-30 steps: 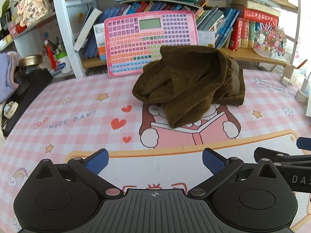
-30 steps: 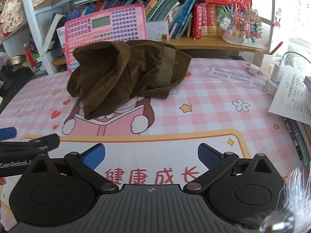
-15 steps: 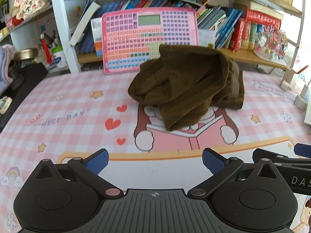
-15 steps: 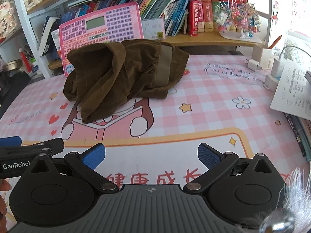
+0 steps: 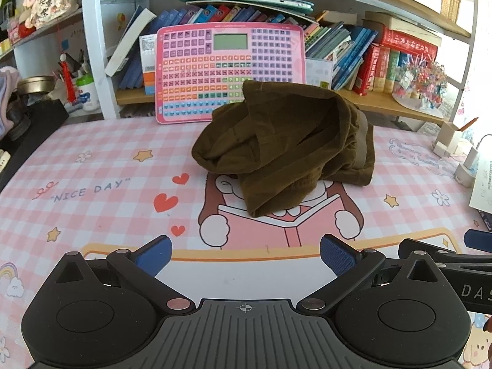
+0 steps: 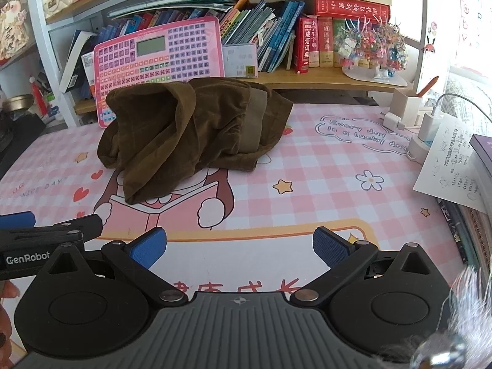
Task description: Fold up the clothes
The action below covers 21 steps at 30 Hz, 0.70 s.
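Now the table mat (image 5: 92, 166) fills less of both views than a second ago and the shelf (image 6: 307, 77) sits nearer: both tools have edged forward. Crumpled brown clothes (image 5: 286, 141) lie untouched mid-mat, well ahead. The left gripper (image 5: 244, 253) and right gripper (image 6: 240, 247) hover with fingers spread wide, empty; folding hasn't started.

pink checked desk mat (image 5: 101, 166), crumpled brown garment (image 5: 286, 141)
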{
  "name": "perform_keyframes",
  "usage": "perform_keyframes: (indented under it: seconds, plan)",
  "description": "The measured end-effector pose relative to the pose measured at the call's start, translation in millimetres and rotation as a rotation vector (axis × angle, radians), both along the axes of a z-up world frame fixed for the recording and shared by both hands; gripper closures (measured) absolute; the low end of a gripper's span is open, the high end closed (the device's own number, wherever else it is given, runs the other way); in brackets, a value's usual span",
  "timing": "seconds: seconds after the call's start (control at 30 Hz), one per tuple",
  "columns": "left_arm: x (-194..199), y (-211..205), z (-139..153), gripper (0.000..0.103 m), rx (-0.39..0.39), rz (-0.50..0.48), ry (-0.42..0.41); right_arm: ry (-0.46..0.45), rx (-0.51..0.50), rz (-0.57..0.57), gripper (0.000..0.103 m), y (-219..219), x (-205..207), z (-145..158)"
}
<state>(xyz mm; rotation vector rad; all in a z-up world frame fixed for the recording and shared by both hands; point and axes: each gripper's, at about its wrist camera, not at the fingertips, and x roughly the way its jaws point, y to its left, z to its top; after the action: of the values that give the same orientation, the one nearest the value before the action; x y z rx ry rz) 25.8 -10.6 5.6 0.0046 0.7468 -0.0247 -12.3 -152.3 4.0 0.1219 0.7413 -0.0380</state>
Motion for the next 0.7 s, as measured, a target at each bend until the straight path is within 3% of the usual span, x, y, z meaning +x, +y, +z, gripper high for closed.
perform_keyframes:
  seconds: [0.27, 0.43, 0.53, 0.7]
  plan:
    - [6.3, -9.5, -4.6, 0.000, 0.025, -0.041, -0.013, -0.009, 0.008, 0.021, 0.000, -7.8, 0.8, -0.5]
    - [14.2, -14.9, -2.3, 0.000, 0.065, -0.041, -0.028, -0.060, -0.024, 0.044, 0.001, -21.7, 11.3, 7.0]
    - [18.1, -16.4, -3.8, 0.000, 0.069, 0.004, -0.022, -0.050, 0.023, 0.027, 0.001, -31.4, 18.3, 0.9]
    - [26.1, -26.9, -5.7, 0.000, 0.077, -0.001, -0.024, -0.020, 0.108, -0.035, 0.000, -41.2, 25.2, -11.4]
